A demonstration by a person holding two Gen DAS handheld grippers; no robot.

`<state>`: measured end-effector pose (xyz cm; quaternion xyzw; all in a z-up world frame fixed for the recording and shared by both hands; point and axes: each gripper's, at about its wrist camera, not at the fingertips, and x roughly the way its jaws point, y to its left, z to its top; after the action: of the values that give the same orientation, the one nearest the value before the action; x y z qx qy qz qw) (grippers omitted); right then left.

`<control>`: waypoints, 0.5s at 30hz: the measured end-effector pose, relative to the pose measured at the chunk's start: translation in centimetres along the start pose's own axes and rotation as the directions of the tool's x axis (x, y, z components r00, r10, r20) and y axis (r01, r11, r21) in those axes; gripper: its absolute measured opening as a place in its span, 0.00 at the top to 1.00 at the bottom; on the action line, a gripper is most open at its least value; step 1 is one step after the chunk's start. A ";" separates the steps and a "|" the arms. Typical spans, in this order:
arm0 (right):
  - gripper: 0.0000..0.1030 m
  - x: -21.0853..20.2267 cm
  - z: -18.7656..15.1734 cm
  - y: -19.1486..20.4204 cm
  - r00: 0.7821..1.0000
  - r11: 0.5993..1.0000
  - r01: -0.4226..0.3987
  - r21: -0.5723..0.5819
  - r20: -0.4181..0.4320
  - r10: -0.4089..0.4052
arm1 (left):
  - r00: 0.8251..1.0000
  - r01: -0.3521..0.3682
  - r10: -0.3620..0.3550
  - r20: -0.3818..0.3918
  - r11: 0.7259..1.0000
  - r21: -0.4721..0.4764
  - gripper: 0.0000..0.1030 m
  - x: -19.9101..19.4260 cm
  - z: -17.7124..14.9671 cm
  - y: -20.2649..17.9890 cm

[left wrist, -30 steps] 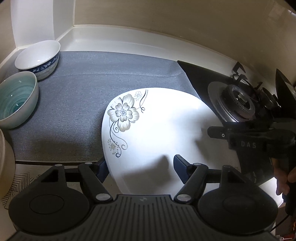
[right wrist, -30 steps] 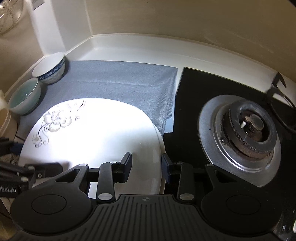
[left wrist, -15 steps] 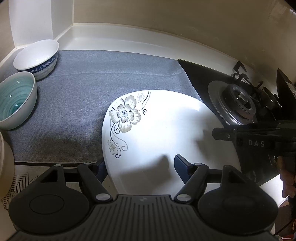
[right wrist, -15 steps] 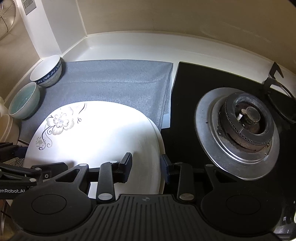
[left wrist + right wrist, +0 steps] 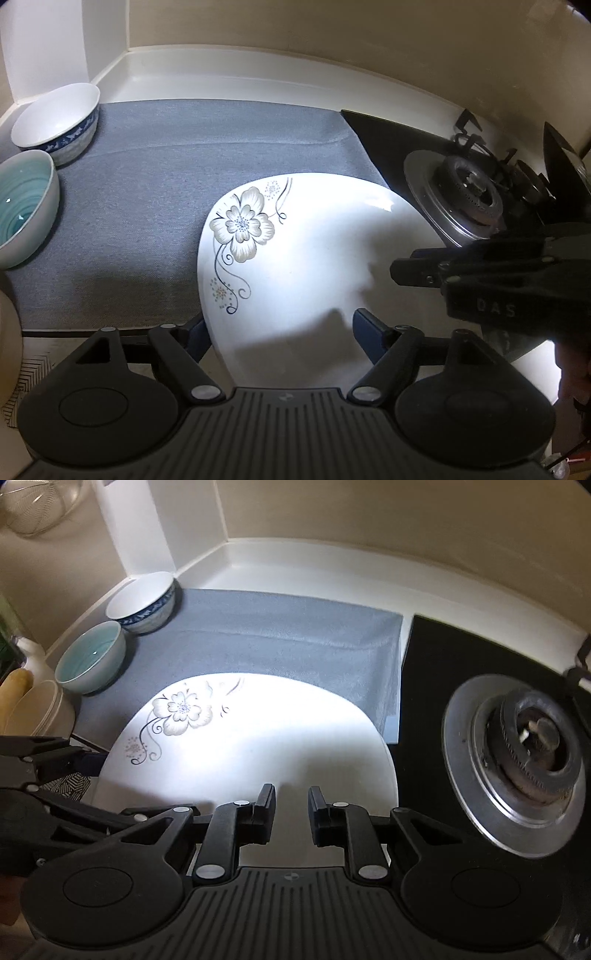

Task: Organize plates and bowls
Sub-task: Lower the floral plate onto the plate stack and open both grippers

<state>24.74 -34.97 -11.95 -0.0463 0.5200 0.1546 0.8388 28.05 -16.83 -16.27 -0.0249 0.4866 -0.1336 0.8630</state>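
Grey mat (image 5: pixel 155 206) on white counter (image 5: pixel 295 568) w/ plate (image 5: pixel 314 258); left tongs (image 5: pixel 280 332) opening, right tongs (image 5: pixel 291 808) closing, both empty.

The plate's (image 5: pixel 258 746) near rim lies hidden beneath the right gripper (image 5: pixel 291 808)
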 end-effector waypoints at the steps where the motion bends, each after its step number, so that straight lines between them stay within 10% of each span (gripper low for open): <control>1: 0.80 0.0 0.1 -0.2 1.000 1.000 0.008 0.014 -0.003 -0.008 | 1.000 0.001 -0.001 -0.001 1.000 0.007 0.17 0.0 0.0 -0.1; 15: 0.55 0.9 -0.7 -5.5 0.992 0.977 0.125 0.174 -0.056 -0.117 | 0.999 0.053 -0.053 0.010 0.998 -0.032 0.15 -0.5 0.5 0.7</control>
<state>26.23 -40.11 -13.53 -0.0067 0.5468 0.0552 0.8354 28.38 -16.12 -15.75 -0.0522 0.4839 -0.1486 0.8608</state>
